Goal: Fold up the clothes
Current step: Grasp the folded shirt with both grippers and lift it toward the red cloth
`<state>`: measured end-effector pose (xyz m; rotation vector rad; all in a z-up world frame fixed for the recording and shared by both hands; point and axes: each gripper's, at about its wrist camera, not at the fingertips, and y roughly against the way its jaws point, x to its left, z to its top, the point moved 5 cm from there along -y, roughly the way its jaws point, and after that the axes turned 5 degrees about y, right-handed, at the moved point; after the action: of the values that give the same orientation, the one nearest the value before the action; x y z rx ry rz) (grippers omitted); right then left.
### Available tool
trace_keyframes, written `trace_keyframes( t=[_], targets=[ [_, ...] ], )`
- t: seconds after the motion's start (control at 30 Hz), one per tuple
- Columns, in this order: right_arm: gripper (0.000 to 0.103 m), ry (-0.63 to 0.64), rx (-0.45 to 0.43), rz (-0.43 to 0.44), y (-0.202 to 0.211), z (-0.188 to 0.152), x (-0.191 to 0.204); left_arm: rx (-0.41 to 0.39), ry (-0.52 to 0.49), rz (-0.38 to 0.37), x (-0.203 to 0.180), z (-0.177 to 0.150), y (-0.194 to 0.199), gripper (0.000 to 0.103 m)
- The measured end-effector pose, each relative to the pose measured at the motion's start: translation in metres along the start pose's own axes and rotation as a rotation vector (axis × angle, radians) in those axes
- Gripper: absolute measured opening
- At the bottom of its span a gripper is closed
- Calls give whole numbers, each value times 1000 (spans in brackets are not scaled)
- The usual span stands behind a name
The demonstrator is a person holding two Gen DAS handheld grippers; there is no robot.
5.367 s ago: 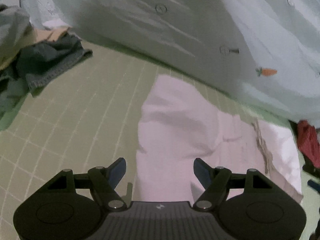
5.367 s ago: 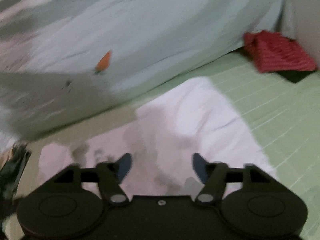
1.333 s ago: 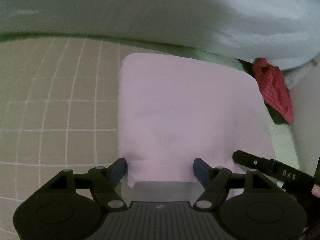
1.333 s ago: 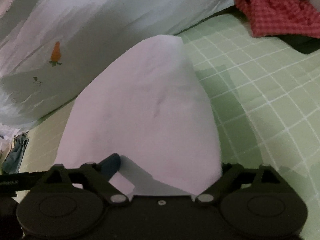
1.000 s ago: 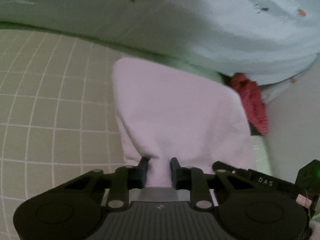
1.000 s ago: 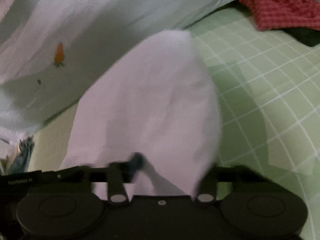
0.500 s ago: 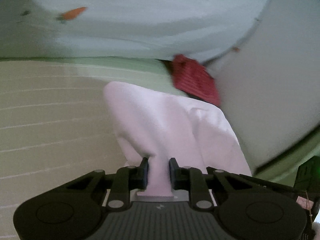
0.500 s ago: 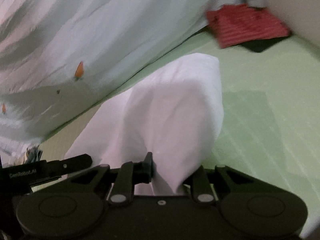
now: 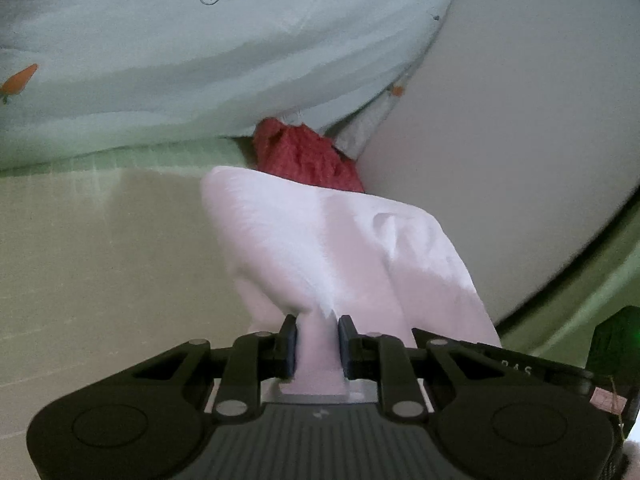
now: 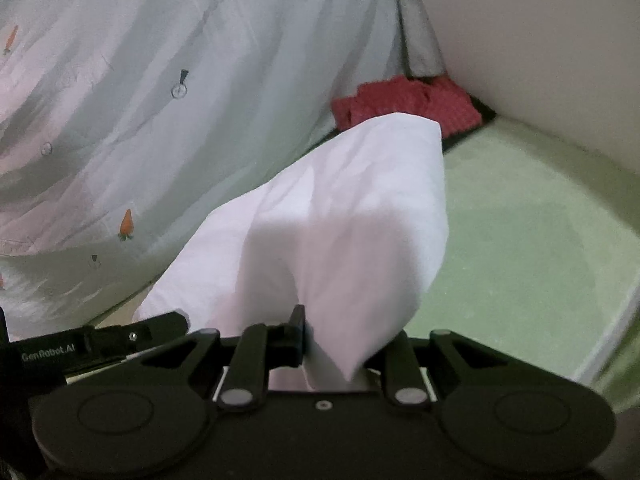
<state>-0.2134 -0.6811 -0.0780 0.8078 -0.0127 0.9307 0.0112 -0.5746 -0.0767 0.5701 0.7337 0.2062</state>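
Dim, soft focus, motion blur, fisheye-curved dark corners.

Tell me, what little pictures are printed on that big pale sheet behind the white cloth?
Small orange carrots on the pale sheet, clearest in the right wrist view.

A dimly lit pale green checked bed sheet (image 10: pixel 520 216) meets a plain off-white wall (image 9: pixel 520 120) at the right, while a pale blue carrot-printed quilt (image 10: pixel 200 100) lies heaped along the far side.
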Motion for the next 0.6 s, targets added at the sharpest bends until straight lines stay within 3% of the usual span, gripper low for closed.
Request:
trace_keyframes(
  t=[0.23, 0.43, 0.6],
  targets=[
    [19, 102, -26, 80, -28, 77, -64, -102, 57, 14, -49, 42, -73, 22],
    [19, 147, -40, 95, -61, 165, -123, -148, 59, -4, -87, 91, -146, 22],
    [19, 236, -64, 79, -99, 238, -160, -179, 48, -30, -98, 144, -215, 22]
  ],
)
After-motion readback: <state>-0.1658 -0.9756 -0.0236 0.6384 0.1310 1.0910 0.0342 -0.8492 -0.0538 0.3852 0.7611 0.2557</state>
